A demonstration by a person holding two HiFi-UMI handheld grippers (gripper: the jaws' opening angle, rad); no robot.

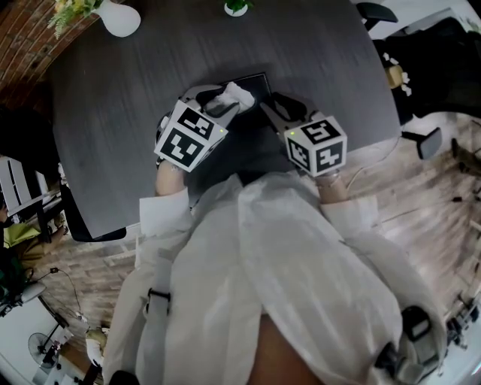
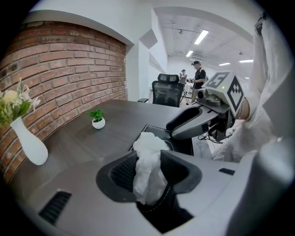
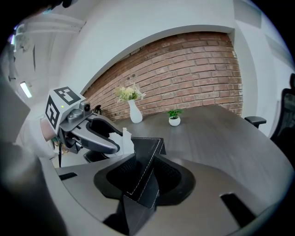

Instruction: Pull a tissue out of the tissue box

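Counting over the dark grey desk [image 1: 135, 83]: one black tissue box [image 1: 254, 81], one white tissue [image 1: 234, 96], one white vase [image 1: 120, 19] of flowers and one small potted plant [image 2: 97, 119]. The box sits at the desk's near edge, about midway along it, and the tissue rises crumpled from its top. The left gripper [image 2: 150, 173] has its fingers apart with the tissue bunched between them. The right gripper [image 3: 140, 177] has its fingers spread wide astride a corner of the box, not clamped. The vase stands by the far left corner, the plant at the far edge. A brick wall [image 2: 69, 69] runs along the desk's left edge. One black office chair [image 2: 166, 92] stands by the far right corner, and two people stand far back in the bright office.
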